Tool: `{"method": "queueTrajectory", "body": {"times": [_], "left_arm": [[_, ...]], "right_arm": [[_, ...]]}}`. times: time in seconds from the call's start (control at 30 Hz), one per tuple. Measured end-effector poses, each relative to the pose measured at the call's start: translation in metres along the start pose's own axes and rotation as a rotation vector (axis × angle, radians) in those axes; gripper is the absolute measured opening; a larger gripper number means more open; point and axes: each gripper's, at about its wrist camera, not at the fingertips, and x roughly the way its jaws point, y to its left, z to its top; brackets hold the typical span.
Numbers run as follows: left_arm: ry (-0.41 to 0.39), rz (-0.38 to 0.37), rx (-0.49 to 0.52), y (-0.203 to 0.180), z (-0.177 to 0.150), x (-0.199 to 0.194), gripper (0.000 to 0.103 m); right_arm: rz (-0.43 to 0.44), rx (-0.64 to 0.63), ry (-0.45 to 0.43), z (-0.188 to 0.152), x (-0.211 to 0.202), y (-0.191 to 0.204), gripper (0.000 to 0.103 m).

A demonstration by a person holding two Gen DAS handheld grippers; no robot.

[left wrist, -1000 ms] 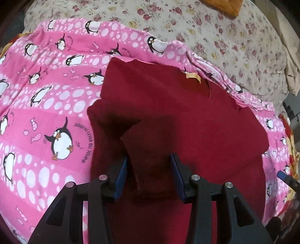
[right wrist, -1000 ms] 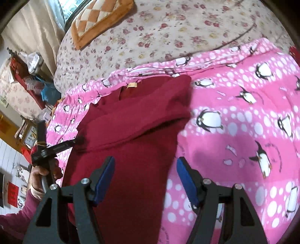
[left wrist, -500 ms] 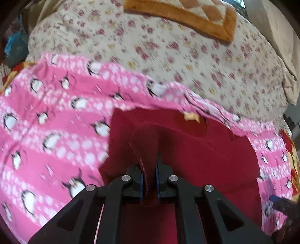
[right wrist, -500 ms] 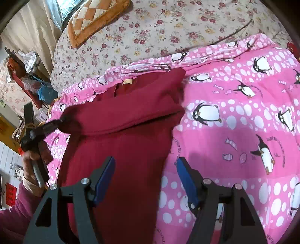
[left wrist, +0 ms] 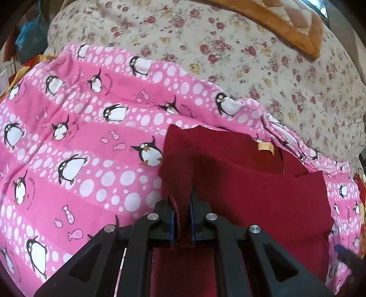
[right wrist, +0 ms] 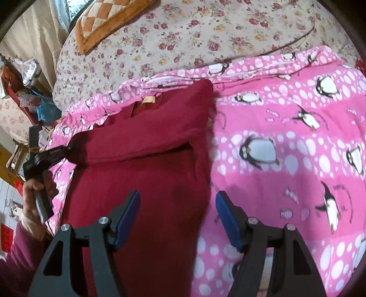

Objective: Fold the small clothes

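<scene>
A dark red garment lies on a pink penguin-print blanket, its tan neck label at the far end. My left gripper is shut on a raised fold of the garment's left edge, which stands up between the blue pads. In the right wrist view the left gripper shows at the left, held by a hand, pinching that edge. My right gripper hovers open over the garment's right edge, nothing between its pads.
A floral bedspread covers the bed beyond the blanket. An orange checked cushion lies at its far side. Cluttered shelves and bags stand left of the bed.
The left gripper closed on the garment's fold and lifted it, drawing it across toward the middle. The right gripper drifted slightly along the garment's right edge, still open.
</scene>
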Motion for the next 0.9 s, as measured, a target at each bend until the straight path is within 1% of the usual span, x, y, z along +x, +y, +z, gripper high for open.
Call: {"method": "queueTrajectory", "body": {"times": [0.07,0.17,0.27,0.37,0.5,0.6,0.73,0.9], "left_arm": [[0.002,0.000,0.006,-0.002,-0.002,0.002,0.000],[0.004,-0.012,0.001,-0.003,-0.001,0.003,0.000],[0.006,-0.018,-0.009,-0.002,0.000,0.004,0.000],[0.013,-0.008,-0.018,0.000,0.000,0.005,0.000],[0.033,-0.015,-0.042,0.005,0.000,0.010,0.000],[0.033,-0.011,-0.037,0.004,-0.001,0.010,0.000],[0.033,-0.010,-0.030,0.003,-0.001,0.011,0.000],[0.033,-0.010,-0.029,0.003,0.000,0.011,0.000]], "right_arm": [[-0.011,-0.005,-0.016,0.010,0.004,0.000,0.073],[-0.052,-0.003,-0.051,0.026,0.010,-0.003,0.074],[-0.044,0.052,-0.055,0.041,0.020,-0.013,0.074],[-0.038,0.096,-0.050,0.053,0.031,-0.023,0.074],[-0.060,0.137,-0.081,0.068,0.038,-0.033,0.075],[-0.067,0.180,-0.089,0.080,0.048,-0.041,0.075],[-0.092,0.153,-0.077,0.095,0.068,-0.036,0.075],[-0.101,0.114,-0.067,0.117,0.092,-0.027,0.075]]}}
